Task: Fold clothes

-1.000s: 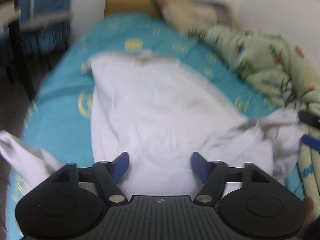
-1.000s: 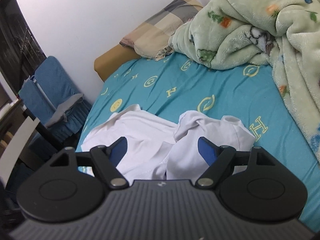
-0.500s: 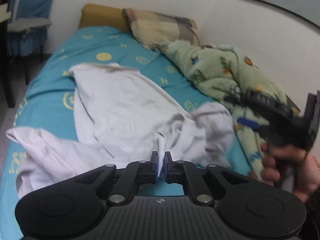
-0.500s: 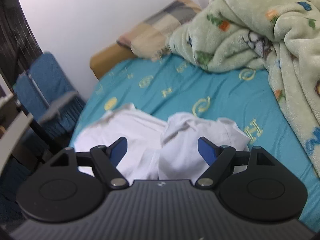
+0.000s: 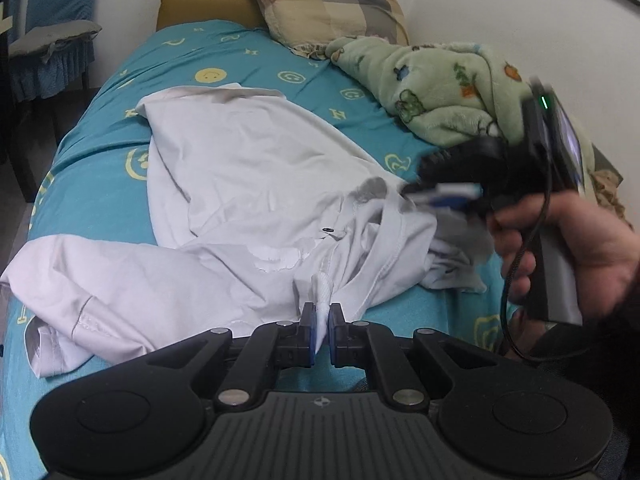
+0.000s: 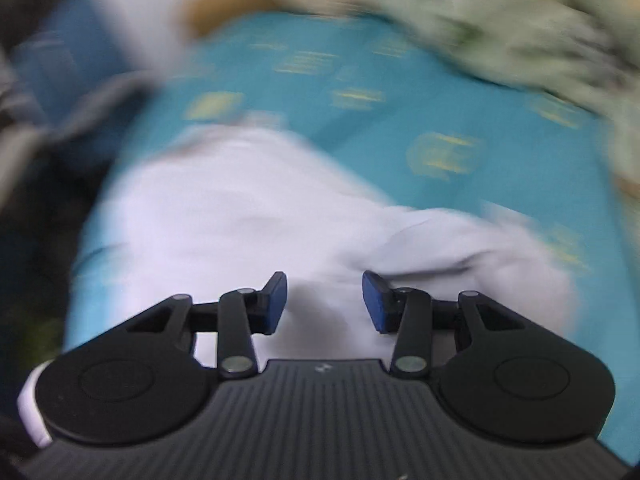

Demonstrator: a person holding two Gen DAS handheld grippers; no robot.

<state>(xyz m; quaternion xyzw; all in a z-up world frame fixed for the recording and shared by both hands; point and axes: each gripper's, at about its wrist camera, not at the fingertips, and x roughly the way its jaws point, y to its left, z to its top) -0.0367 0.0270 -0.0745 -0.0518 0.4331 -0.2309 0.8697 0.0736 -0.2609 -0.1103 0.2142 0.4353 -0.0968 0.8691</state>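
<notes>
The white shirt [image 5: 256,184] lies rumpled on the bed [image 5: 100,200], spread over its teal sheet, with a green blanket [image 5: 436,92] bunched near the wall and a pillow [image 5: 324,8] at the head. The left gripper [image 5: 320,330] has its fingers clamped on a pinch of the shirt's near edge. The right gripper [image 6: 324,300], held in a hand [image 5: 580,248], hangs over the shirt's far side, its fingers apart after having just been closing, with white cloth between them but not pressed.

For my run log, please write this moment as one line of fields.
left gripper: shut on white shirt | right gripper: fingers closing, not yet gripping, over shirt | shirt: crumpled on blue bedsheet, unfolded
</notes>
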